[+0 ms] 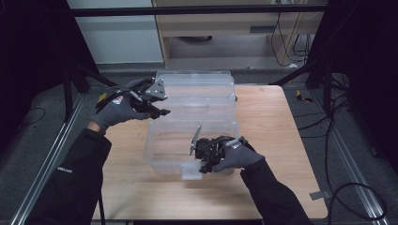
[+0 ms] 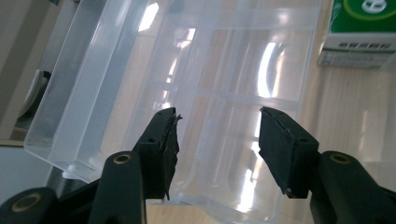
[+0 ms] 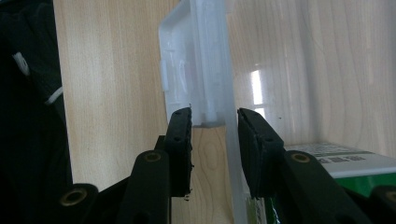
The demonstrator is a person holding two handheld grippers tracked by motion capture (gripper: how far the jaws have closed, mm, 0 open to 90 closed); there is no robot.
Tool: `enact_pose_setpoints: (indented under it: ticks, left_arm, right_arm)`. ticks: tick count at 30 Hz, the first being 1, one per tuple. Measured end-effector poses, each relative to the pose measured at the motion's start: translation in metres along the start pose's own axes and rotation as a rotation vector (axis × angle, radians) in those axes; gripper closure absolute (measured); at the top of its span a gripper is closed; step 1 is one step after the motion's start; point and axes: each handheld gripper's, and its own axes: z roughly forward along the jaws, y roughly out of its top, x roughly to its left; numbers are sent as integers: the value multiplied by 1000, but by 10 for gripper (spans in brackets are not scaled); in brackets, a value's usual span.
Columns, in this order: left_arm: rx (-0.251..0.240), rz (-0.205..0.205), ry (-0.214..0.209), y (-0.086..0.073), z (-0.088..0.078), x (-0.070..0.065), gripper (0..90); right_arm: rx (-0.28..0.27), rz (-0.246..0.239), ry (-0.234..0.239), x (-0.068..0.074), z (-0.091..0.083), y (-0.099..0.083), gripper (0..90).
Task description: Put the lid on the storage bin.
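A clear plastic storage box [image 1: 162, 145] stands on the wooden table [image 1: 281, 154] with its lid [image 1: 197, 86] folded back behind it. My left gripper [image 1: 162, 112] hovers at the lid's left edge. In the left gripper view the left gripper [image 2: 217, 135] is open, with nothing between its pads, and the ribbed lid [image 2: 233, 70] lies beyond them. My right gripper [image 1: 201, 161] is at the box's front wall. In the right gripper view the right gripper [image 3: 212, 140] is shut on that front wall at its latch [image 3: 196, 70]. A green and white carton [image 3: 336, 161] lies inside the box.
The same carton [image 2: 359, 32] shows beyond the lid in the left gripper view. Bare table lies right of the box and in front of it. Dark frame legs [image 1: 324, 70] and cables [image 1: 347, 192] stand on the floor around the table.
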Motion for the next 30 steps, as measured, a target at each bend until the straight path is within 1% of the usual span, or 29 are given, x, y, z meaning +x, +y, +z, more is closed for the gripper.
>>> enact_pose_setpoints:
  ticks: [6,10,12,15,19,20,22,23,25,27,28,30]
  left_arm:
    - [55,59,-23,12,13,8,502]
    - [70,77,-29,17,20,15,530]
    - [91,86,-24,18,22,18,539]
    - [103,84,-26,19,26,23,556]
    - [121,84,-32,18,32,26,583]
    - [122,77,-32,18,33,26,590]
    - [130,78,-34,17,37,28,604]
    - [133,85,-33,16,38,28,608]
    - [136,80,-35,16,41,29,613]
    - [145,84,-28,15,44,29,625]
    - [140,82,-32,15,44,30,647]
    - [149,81,-36,14,46,30,664]
  right_arm:
    - [3,-4,-1,0,0,0,664]
    - [1,-2,4,0,0,0,664]
    - [0,-2,5,-1,0,0,664]
    - [-1,-3,6,-1,0,-1,664]
    - [-1,-5,7,-1,0,-1,664]
    - [-3,-6,8,-1,0,-1,664]
    - [-5,-5,8,-1,0,-1,664]
    - [-4,-3,9,-1,0,-1,664]
    - [-3,-2,11,-1,0,-1,664]
    - [-2,-3,10,-1,0,-1,664]
    - [-3,-6,9,-2,0,-1,664]
    - [-4,-6,10,-2,0,-1,664]
